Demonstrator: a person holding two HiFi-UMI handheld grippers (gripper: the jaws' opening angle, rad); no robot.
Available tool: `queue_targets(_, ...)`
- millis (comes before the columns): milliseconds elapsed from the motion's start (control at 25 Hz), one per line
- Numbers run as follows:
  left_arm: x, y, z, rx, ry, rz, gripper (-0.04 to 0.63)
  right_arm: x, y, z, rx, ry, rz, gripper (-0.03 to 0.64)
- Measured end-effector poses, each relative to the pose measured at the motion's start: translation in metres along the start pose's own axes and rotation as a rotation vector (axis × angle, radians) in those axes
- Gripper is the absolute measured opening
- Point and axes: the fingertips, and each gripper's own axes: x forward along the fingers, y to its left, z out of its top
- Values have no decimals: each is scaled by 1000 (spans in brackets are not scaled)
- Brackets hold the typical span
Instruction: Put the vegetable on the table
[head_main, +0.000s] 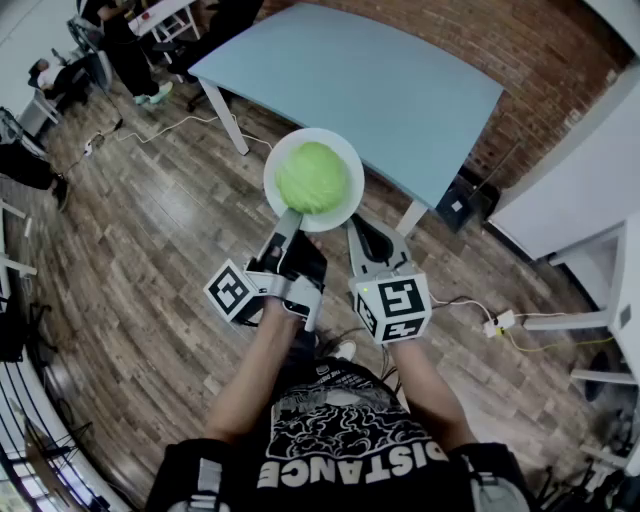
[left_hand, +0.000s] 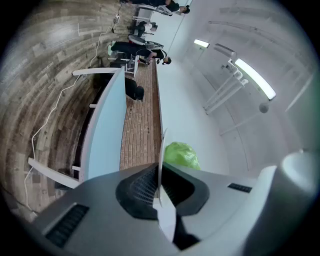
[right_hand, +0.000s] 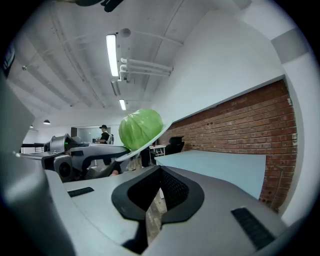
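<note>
- Head view: Green and ball-shaped, a leafy, cabbage-like vegetable (head_main: 311, 177) sits in the middle of a smooth white plate (head_main: 346, 152). The plate is carried above the wood-plank floor (head_main: 150, 230), just short of the pale blue table (head_main: 380, 90), which lies on the far side. The left gripper (head_main: 290, 218) bites the plate's near-left rim. The right gripper (head_main: 358, 228) sits just beside the near-right rim. Being round, the vegetable has no long axis, and the left hand is the one bearing it.
- Left gripper view: The ribbed black pads are clamped on the thin, hard plate, which is seen edge-on between them. The vegetable's glossy, crinkled skin bulges just beyond the jaws, to the right of the rim. The flat, matte tabletop and a brick wall (left_hand: 142, 125) lie farther off to the left.
- Right gripper view: The jaws are pressed together on nothing. The plate and vegetable hang above and to the left of them, clear of the tips. The table stretches ahead on the right, below the brick. The coming move likely means carrying the plate forward over the table's near edge, kept level so the round vegetable does not roll.
</note>
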Motion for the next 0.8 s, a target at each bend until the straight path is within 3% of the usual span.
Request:
queue_targets(480,4,6,1,-32,13,-7,12,1,0,-3,-22,4,-17,7)
queue_targets(800,28,24,25,-60,29,-6,12,33,-9,-7,-32,13,-52,8)
